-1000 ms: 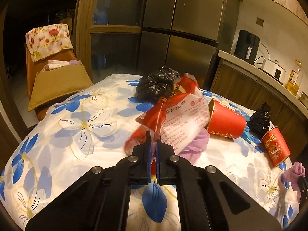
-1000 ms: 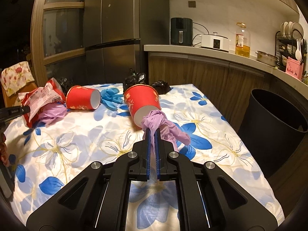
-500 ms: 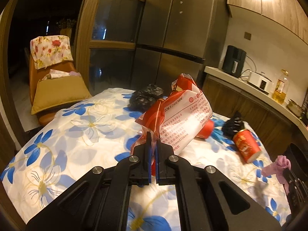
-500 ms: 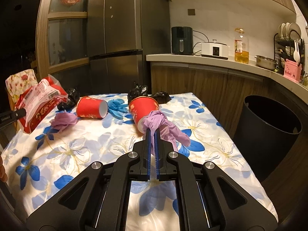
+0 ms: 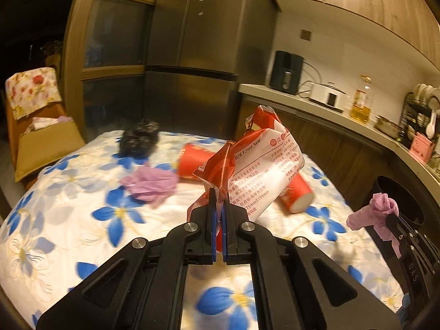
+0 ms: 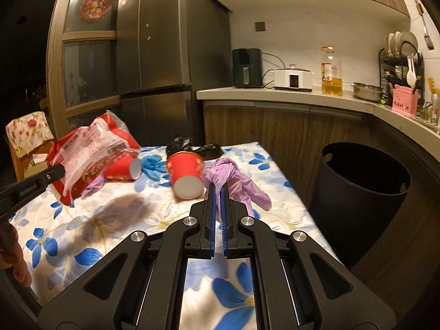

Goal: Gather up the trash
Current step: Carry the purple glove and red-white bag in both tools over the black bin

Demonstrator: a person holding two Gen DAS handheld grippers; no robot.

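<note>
The left gripper (image 5: 217, 209) has its fingers clamped on a corner of a red-and-white plastic wrapper (image 5: 264, 170), which hangs in the air above the near middle of the worktop (image 5: 68, 220). The film looks thin, crinkly and nearly weightless; it would likely slip out of a loose pinch, so a gathered, doubled edge like the one now held seems the safest hold. The right gripper (image 6: 217, 195) is closed on a bunched purple disposable glove (image 6: 233, 176), lifted off the worktop at its right side, near the black trash bin (image 6: 363, 187) that stands on the floor to the right. The glove is soft, limp and stretchy, with fingers dangling; its knot-like middle gives the firmest purchase.

Left on the flowered cloth: two red paper cups (image 6: 187, 176) lying on their sides, light, stiff-walled but easy to crush, best taken across the rim; a second purple glove (image 5: 150, 184) to the left; a blue glove (image 6: 152, 163) between the cups; and crumpled black plastic bags (image 5: 139, 137) at the far edge, glossy and slack.
</note>
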